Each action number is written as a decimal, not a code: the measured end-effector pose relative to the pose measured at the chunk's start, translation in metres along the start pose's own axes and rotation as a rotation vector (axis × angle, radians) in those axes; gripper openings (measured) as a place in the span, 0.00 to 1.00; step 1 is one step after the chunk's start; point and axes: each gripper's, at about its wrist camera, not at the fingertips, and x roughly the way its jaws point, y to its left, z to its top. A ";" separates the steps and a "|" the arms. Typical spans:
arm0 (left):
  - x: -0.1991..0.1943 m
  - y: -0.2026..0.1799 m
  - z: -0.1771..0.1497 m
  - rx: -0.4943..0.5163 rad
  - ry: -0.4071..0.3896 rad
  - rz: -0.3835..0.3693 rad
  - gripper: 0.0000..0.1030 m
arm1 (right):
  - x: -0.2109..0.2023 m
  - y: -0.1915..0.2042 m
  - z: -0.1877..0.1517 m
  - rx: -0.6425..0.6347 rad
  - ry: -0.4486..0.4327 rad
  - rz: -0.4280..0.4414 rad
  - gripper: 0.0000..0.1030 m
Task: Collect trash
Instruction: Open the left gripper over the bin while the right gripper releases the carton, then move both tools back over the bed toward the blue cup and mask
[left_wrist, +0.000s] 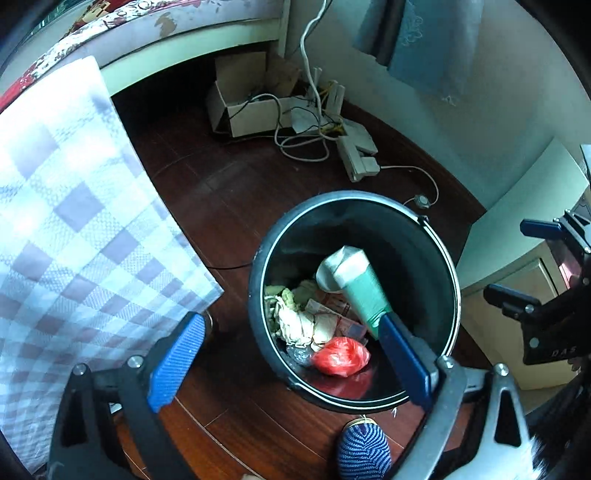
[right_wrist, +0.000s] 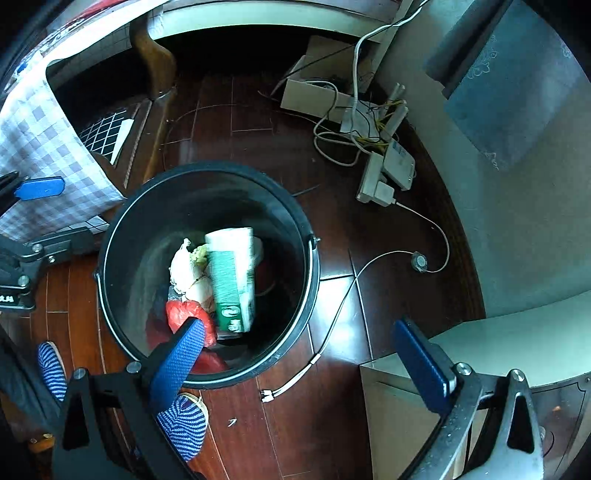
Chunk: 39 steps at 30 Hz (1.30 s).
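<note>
Left wrist view: carton (left_wrist: 360, 286) lies in the bin (left_wrist: 258, 295), tilted on the scraps, at 3 o'clock of the red bag (left_wrist: 341, 356). Likely light, crushable; grip its flat sides. Left gripper (left_wrist: 291, 363) and right gripper (right_wrist: 301, 363) both gape wide, empty.

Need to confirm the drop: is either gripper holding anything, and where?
Nothing held. Left gripper and right gripper stand open; green carton is in bin.

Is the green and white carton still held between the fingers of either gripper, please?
No: the carton lies inside the black bin, and both grippers' jaws stand wide open with nothing between them.
</note>
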 end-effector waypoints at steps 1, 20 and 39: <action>0.001 0.001 0.001 0.004 -0.005 0.001 0.93 | -0.001 0.000 -0.001 -0.001 0.000 -0.003 0.99; -0.035 -0.003 0.008 0.007 -0.087 0.042 0.98 | -0.018 0.008 0.011 0.030 -0.062 0.014 0.99; -0.077 0.011 -0.002 -0.016 -0.160 0.086 0.99 | -0.058 0.024 0.005 0.084 -0.174 0.028 0.99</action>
